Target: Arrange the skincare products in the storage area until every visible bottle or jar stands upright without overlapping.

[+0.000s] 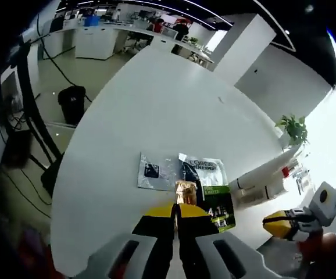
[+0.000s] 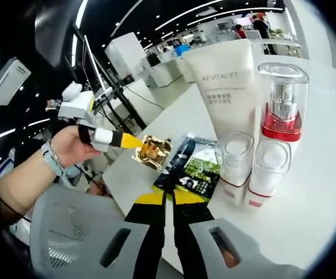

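Gold jar (image 2: 153,149) — one — pinched by left gripper (image 2: 134,141), right gripper (image 2: 169,199) closed, three sachets (image 1: 162,171)

A broad white counter (image 1: 156,104) runs away across the left gripper view. A leafy green potted plant (image 1: 294,129) stands near its far right edge. On the floor to the left sits a black bin (image 1: 72,103), with dark cables (image 1: 43,136) trailing near it. Farther back are white office desks (image 1: 95,40) and people (image 1: 179,28), too small to tell apart. In the right gripper view a grey mesh chair back (image 2: 69,232) shows at the lower left, and long ceiling light strips (image 2: 174,14) cross the dark ceiling
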